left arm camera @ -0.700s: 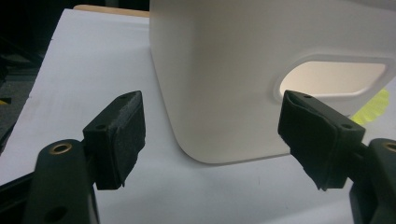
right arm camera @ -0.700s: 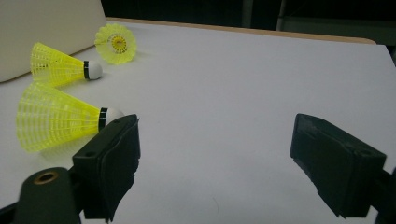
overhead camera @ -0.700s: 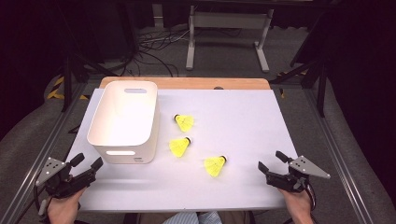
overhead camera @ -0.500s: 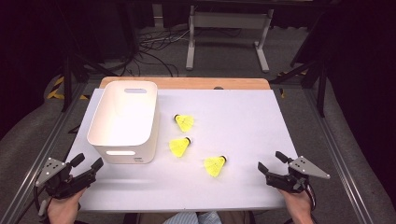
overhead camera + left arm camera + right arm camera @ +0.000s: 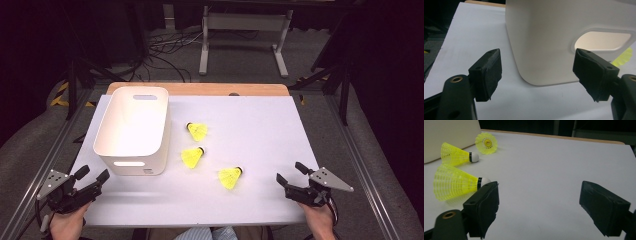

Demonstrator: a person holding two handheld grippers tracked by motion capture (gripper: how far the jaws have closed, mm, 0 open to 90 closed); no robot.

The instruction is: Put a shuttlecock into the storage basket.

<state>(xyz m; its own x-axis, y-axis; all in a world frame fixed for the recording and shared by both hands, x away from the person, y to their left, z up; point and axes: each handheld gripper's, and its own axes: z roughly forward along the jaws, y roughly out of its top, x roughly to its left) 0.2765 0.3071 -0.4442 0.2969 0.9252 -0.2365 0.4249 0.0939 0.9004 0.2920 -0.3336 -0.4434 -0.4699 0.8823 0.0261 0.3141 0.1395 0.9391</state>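
Shuttlecocks – all three lie right of the bin, none inside; my left claw and right claw gape empty.

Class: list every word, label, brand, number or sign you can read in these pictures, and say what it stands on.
None can be read: the white bin, the three yellow shuttlecocks, the white table sheet and both grippers carry no legible text.
A small mark low on the bin's front wall is too blurred to read.

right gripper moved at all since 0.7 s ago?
No. In the high view the right gripper sits at the same spot near the table's front edge, same gap to the nearest shuttlecock, jaws open.
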